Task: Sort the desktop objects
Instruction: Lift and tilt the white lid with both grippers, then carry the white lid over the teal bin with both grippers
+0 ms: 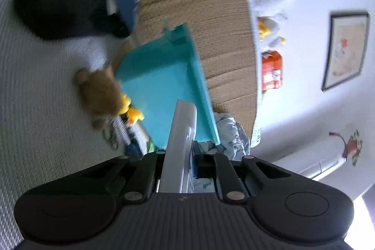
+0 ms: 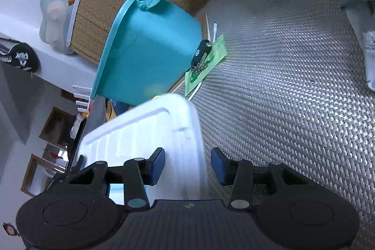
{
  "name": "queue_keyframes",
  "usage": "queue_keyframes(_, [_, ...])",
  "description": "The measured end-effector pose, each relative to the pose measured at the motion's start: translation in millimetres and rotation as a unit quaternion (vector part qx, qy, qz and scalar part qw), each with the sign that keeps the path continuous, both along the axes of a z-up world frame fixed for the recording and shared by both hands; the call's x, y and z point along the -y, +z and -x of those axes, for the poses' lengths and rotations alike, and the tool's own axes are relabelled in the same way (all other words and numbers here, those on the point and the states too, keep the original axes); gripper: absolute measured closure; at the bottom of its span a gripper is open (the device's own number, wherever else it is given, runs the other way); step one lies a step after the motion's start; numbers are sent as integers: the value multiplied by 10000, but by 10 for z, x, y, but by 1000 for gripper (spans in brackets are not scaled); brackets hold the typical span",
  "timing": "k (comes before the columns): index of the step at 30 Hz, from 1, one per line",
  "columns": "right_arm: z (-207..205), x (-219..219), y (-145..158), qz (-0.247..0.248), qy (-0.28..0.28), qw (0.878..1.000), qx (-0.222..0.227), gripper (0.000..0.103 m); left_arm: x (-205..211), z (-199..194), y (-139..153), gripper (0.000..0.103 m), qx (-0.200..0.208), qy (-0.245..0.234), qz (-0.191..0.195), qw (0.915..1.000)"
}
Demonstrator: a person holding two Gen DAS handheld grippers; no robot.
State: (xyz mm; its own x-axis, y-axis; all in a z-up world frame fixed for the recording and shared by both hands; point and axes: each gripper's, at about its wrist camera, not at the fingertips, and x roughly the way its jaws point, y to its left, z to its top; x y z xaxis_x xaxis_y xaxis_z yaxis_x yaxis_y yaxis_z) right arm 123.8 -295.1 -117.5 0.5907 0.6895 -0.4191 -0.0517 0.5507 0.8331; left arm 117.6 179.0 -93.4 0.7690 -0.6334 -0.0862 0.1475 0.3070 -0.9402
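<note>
Left gripper: clenched on white lid.
Right gripper: released, straddling lid edge; I'd seat pads squarely before lifting off teal bin.

You get bright daylight in both views. In the left wrist view, motion blur smears the brown plush toy and the dark far-left corner, and a blown-out white patch glares at the near right edge. In the right wrist view, the woven mat glints sharply, the white lid is overexposed, and fisheye curvature bends every edge.
</note>
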Motion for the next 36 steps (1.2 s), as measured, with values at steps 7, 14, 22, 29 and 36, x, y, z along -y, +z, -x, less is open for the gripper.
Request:
queue_keyframes(7, [-52, -13, -37, -531, 187, 9984, -54, 56, -69, -1, -35, 93, -4, 100, 297, 9995])
queue_keyframes(14, [1, -4, 111, -120, 17, 9995, 309, 70, -34, -27, -42, 94, -128, 130, 144, 9997])
queue_keyframes(22, [91, 52, 292, -87, -236, 9958, 880, 72, 4, -57, -43, 94, -268, 89, -119, 9995])
queue_keyframes(29, [99, 69, 413, -71, -270, 9937, 1087, 72, 7, -56, 17, 94, -249, 97, -254, 9993])
queue_keyframes(36, [75, 68, 574, -163, -304, 9901, 1361, 72, -7, -146, 172, 94, -134, 179, -231, 9995])
